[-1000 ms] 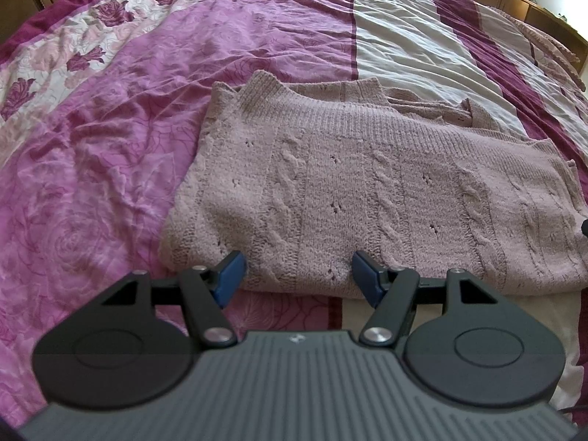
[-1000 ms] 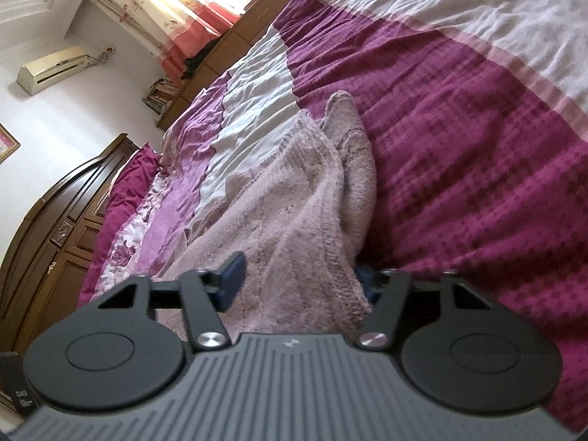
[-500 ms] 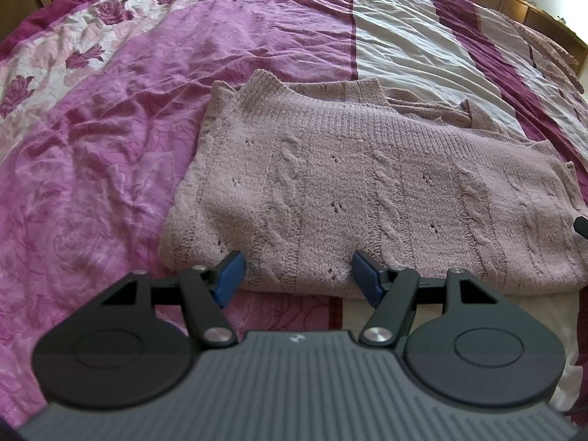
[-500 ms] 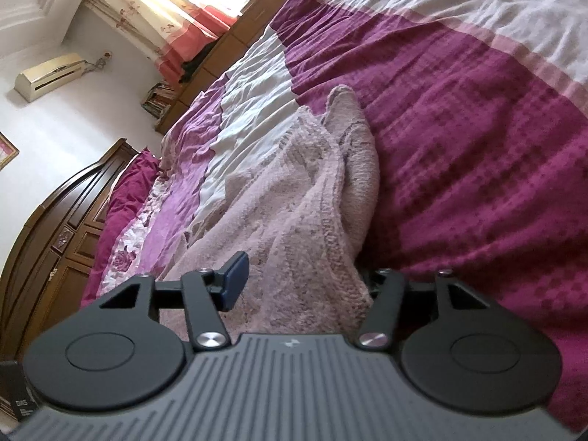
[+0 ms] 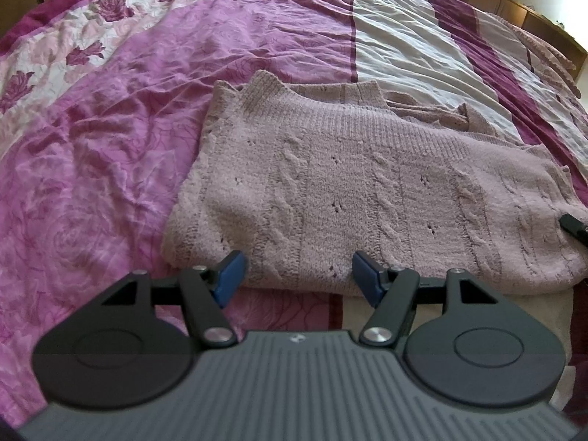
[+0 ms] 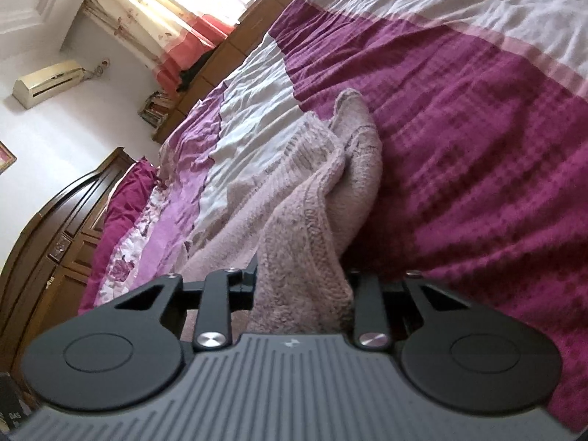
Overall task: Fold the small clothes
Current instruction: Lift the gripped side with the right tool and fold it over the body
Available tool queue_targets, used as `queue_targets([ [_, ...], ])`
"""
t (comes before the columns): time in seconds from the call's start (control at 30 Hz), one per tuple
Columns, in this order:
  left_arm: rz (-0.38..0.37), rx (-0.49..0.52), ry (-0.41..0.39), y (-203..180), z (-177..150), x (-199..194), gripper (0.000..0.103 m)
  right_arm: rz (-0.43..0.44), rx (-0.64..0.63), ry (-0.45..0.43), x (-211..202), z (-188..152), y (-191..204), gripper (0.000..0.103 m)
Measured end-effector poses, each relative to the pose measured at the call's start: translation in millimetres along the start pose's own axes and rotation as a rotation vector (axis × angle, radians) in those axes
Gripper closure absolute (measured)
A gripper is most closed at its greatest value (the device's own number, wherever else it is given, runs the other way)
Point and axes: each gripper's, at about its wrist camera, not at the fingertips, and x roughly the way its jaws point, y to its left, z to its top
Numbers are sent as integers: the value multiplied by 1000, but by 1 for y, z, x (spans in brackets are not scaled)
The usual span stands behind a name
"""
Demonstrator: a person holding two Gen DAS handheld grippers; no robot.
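A pink knitted sweater [image 5: 367, 191] lies flat on the bed [image 5: 110, 147], already folded at least once, so it makes a long shape. Its long side runs left to right in front of the left claw [image 5: 297, 275]. The near edge of the sweater is a thick fold, and it sits right at the tips of the left claw. That claw is wide open, with one blue pad [image 5: 229, 275] on each side and nothing between them. It holds nothing yet. It points at the near edge a bit left of the middle of the sweater. The right claw [image 6: 301, 286] is at the right end of the sweater. A bunch of the sweater's edge [image 6: 305, 257] sits between its two fingers, and the fingers press in on the wool from both sides, so it looks like it is holding that end. The wool rises a little off the bed there. In the left view, a small dark tip of the right claw [image 5: 573, 224] pokes in at the sweater's right end. So the right claw is the one that has a grip, and the left claw is nearer to the left end. The next fold likely needs the left claw to pinch the near edge, so both ends can move together across the sweater's short way.
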Motion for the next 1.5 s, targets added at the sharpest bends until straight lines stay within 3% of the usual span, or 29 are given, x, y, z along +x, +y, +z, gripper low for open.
queue_targets([
  [1.5, 28, 31, -36, 24, 21, -25, 36, 94, -15, 9, -8, 22, 51, 74],
])
